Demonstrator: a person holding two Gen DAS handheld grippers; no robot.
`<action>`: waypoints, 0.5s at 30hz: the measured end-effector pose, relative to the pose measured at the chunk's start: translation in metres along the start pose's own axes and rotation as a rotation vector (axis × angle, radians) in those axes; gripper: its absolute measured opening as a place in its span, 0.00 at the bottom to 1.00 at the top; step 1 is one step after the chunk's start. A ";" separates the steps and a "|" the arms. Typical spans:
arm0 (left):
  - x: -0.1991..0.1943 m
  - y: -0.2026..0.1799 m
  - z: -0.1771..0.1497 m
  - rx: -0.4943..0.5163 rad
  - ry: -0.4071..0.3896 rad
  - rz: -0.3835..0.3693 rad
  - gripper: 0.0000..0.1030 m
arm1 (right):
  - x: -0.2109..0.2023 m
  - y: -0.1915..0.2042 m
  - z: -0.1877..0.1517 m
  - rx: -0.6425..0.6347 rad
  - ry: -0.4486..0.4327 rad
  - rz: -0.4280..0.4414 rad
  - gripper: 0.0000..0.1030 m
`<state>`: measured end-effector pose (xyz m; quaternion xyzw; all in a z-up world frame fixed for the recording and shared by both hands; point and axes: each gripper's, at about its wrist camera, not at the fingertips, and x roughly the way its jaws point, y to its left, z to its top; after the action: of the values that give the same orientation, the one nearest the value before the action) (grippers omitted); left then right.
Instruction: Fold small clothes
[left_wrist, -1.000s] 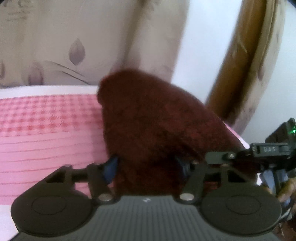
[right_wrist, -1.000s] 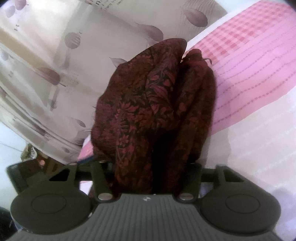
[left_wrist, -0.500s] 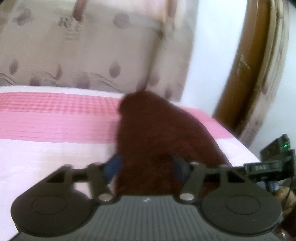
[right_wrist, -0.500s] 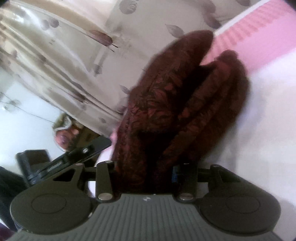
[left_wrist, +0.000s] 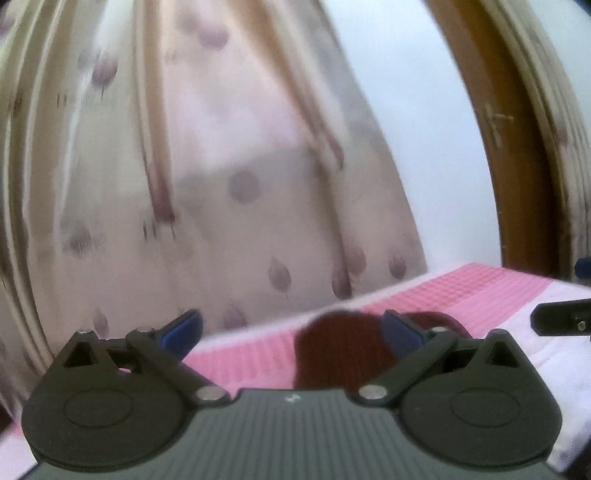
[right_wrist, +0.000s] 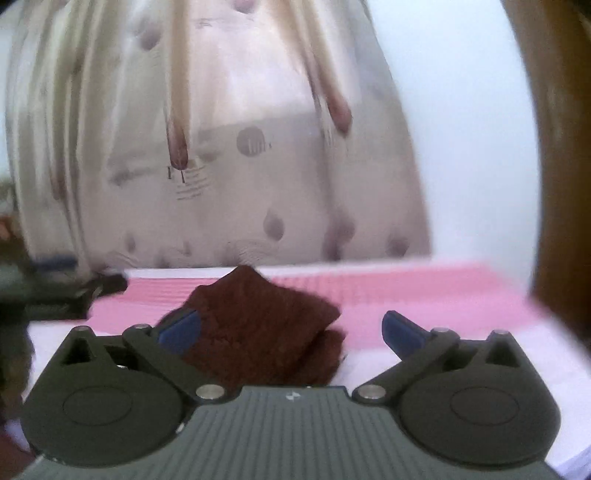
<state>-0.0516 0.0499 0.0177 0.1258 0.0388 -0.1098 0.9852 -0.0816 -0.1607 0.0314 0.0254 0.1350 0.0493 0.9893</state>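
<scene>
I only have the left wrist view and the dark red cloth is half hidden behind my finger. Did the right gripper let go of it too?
Observer: Yes. The right gripper stands wide open, its jaws having just opened, and the dark red cloth lies loose on the bed.
Operator: Is it flat?
Observer: No, it sits as a bunched, layered heap with one corner peaked up.
Operator: Centred between the right fingers?
Observer: No, it lies toward the blue pad on the view's left.
</scene>
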 end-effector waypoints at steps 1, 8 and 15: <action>-0.004 -0.002 0.002 0.000 -0.020 -0.005 1.00 | -0.003 0.009 -0.001 -0.006 -0.015 -0.020 1.00; -0.014 0.009 0.020 -0.104 -0.023 -0.186 1.00 | -0.015 0.012 -0.001 0.075 -0.070 -0.090 1.00; -0.008 0.025 0.021 -0.195 0.062 -0.158 1.00 | -0.032 0.028 -0.005 0.064 -0.116 -0.113 1.00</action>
<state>-0.0525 0.0697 0.0443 0.0296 0.0893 -0.1787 0.9794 -0.1165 -0.1360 0.0367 0.0521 0.0800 -0.0123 0.9954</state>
